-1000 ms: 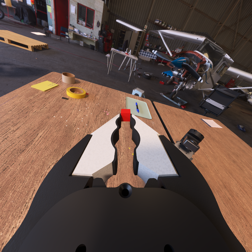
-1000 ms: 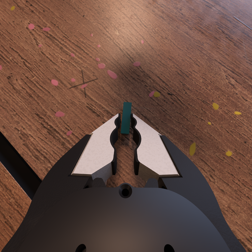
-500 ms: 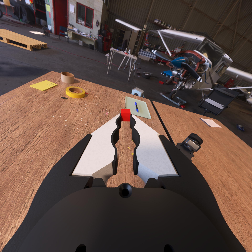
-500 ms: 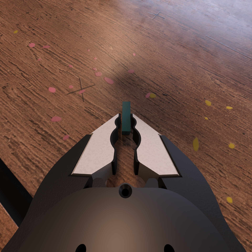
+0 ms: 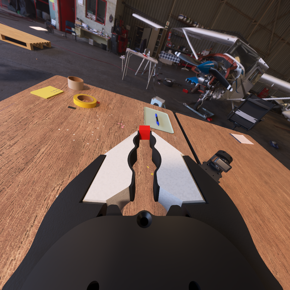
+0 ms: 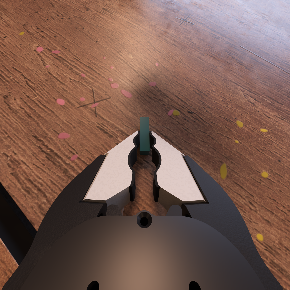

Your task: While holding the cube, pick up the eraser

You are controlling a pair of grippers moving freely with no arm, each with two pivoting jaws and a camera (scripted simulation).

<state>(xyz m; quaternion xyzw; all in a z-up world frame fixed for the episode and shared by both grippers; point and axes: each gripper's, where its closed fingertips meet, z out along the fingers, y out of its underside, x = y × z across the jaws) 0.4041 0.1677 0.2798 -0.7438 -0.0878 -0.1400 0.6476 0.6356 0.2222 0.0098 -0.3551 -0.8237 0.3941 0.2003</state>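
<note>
My left gripper is shut on a small red cube and holds it between its fingertips above the wooden table. My right gripper is shut on a thin dark green eraser, held on edge between the fingertips above the table. The eraser sticks out past the tips. The right gripper also shows in the left wrist view, low over the table to the right of my left gripper.
In the left wrist view a pale green pad with a blue pen lies just beyond the cube. A yellow tape roll, a brown cardboard ring, a yellow notepad and a white paper lie farther off. A dark seam splits the table.
The right gripper has risen with the eraser: the table marks under it have drawn together and shifted. In the left wrist view it has sunk lower and tilted. The left gripper has drifted slightly.
</note>
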